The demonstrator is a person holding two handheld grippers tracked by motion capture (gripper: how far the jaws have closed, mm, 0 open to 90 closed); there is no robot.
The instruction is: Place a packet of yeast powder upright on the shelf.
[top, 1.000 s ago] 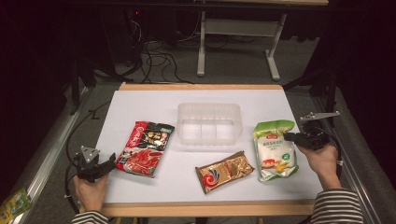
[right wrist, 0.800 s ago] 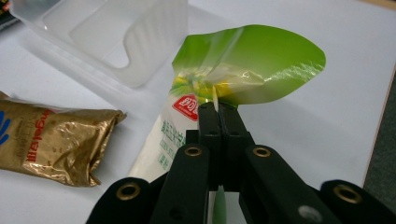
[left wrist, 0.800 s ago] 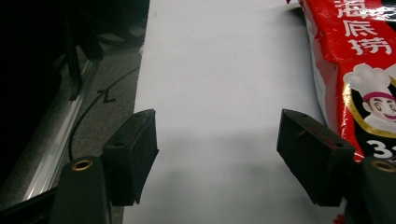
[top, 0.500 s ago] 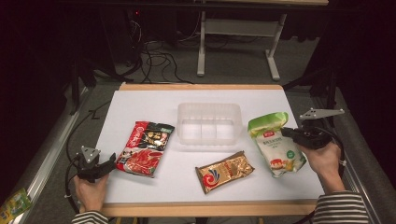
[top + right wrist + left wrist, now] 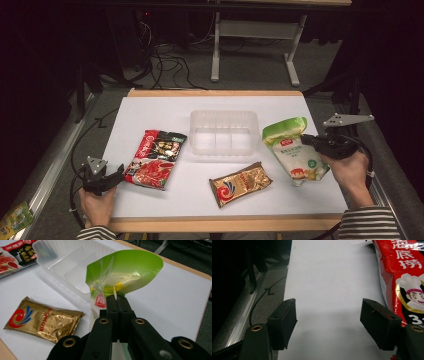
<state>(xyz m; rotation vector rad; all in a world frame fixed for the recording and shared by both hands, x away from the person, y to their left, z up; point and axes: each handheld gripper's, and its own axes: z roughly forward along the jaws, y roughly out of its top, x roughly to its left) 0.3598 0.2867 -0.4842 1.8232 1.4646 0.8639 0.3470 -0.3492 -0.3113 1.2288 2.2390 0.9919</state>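
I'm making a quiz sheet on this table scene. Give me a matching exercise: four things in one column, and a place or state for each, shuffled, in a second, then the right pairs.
Things:
1. green pouch
2. gold packet
3. red packet
4. clear tray

Places or states:
A. lies flat near the table's front edge, in the middle
B. stands empty at the table's centre
C. pinched by the right gripper near its top
D. lies beside the open left gripper, untouched

Pairs: 1-C, 2-A, 3-D, 4-B
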